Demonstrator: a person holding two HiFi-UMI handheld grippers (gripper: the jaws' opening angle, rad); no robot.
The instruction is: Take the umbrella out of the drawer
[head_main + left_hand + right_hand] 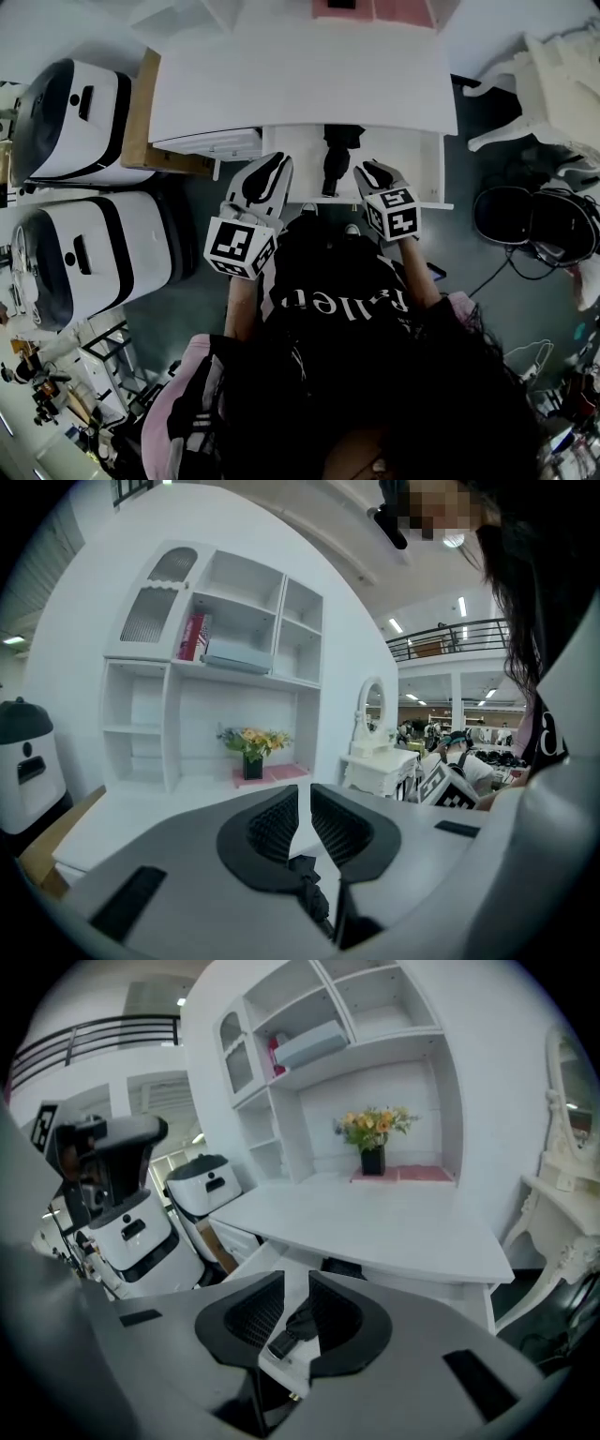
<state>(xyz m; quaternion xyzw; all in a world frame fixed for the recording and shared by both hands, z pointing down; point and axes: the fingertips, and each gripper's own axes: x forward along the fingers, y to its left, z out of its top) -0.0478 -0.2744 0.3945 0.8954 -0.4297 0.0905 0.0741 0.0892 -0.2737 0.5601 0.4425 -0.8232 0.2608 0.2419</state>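
A black folded umbrella (336,157) lies in the open white drawer (427,178) under the white desk (300,84). My left gripper (280,161) hovers over the drawer's left front corner, just left of the umbrella, jaws nearly together with nothing between them. My right gripper (367,169) is just right of the umbrella, shut and empty. In the right gripper view the umbrella (298,1320) shows beyond the narrow slit of the gripper (296,1281), handle end nearest. In the left gripper view a bit of the umbrella (306,872) shows below the gripper (304,795).
Two white and black machines (66,122) (89,253) stand left of the desk. A white chair (553,84) and a black headset (534,220) with cables are on the right. A flower vase (373,1140) stands on a pink mat at the desk's back, under shelves.
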